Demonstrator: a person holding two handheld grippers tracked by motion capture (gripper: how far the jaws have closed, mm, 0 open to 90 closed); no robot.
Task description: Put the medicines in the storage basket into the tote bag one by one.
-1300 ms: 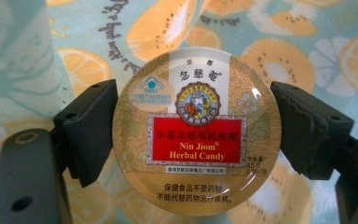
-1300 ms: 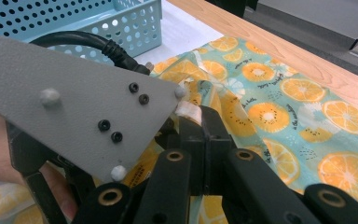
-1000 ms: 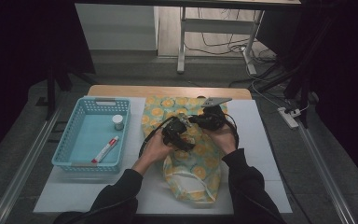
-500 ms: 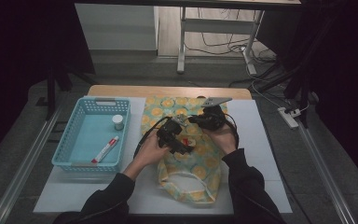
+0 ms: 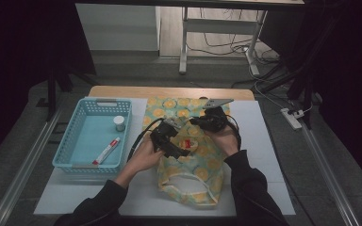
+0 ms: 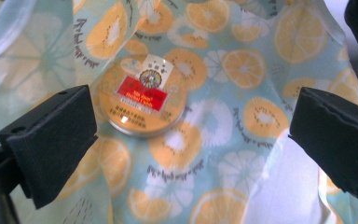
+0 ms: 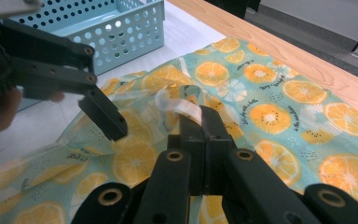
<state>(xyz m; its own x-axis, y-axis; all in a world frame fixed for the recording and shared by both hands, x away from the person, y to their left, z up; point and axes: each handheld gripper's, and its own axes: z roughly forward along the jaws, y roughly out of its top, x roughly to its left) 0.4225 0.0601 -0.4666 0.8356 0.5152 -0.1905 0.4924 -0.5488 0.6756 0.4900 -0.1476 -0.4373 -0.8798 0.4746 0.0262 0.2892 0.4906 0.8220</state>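
Observation:
An orange-slice print cloth bag (image 5: 188, 174) lies in the middle of the table. A small round tin (image 5: 187, 142) with a red label rests on its fabric. In the left gripper view the tin (image 6: 142, 100) sits just ahead of my left gripper (image 6: 191, 140), whose jaws stand wide open and touch nothing. From above, my left gripper (image 5: 178, 143) is just left of the tin. My right gripper (image 7: 203, 126) is shut on a pale strap at the bag's edge (image 7: 182, 105) and holds it up. In the high view the right gripper (image 5: 199, 121) is over the bag's upper part.
A blue basket (image 5: 66, 160) stands at the left on the white mat, holding a small white jar (image 5: 119, 123) and a tube (image 5: 106, 150). The wooden table edge (image 5: 169, 92) runs along the far side. Bare mat lies to the right of the bag.
My left gripper has drawn back a little toward the person, and the tin now lies free on the bag in front of its open jaws. The right gripper has stayed put.

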